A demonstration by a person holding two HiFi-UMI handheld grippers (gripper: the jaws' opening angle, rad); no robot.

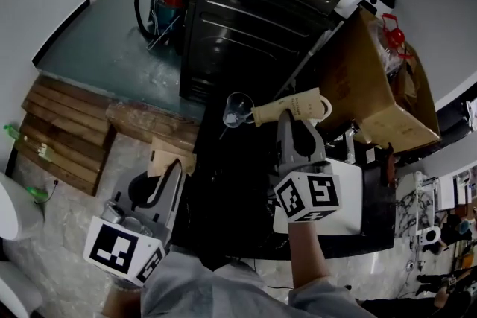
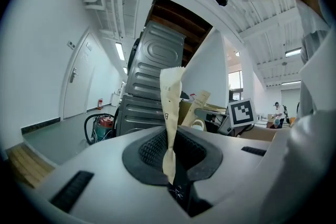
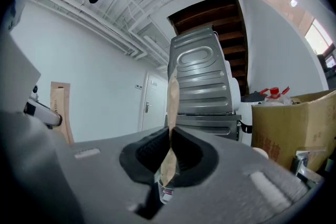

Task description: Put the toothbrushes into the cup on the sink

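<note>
Each gripper holds a beige paper toothbrush packet. My left gripper (image 1: 174,166) at the lower left is shut on one packet (image 1: 168,153); in the left gripper view that packet (image 2: 170,113) stands upright, pinched between the dark pads (image 2: 152,149). My right gripper (image 1: 288,118) at the centre is shut on the other packet (image 1: 292,106), which lies level and points left. It appears edge-on (image 3: 171,123) in the right gripper view. A clear glass cup (image 1: 238,109) stands on the black counter (image 1: 231,190), just left of the right packet's tip.
A dark ribbed metal appliance (image 1: 261,4) rises behind the counter. A cardboard box (image 1: 376,89) stands at the right, with a white basin (image 1: 352,197) below it. Wooden planks (image 1: 67,130) and a red vacuum (image 1: 160,4) lie on the floor at the left.
</note>
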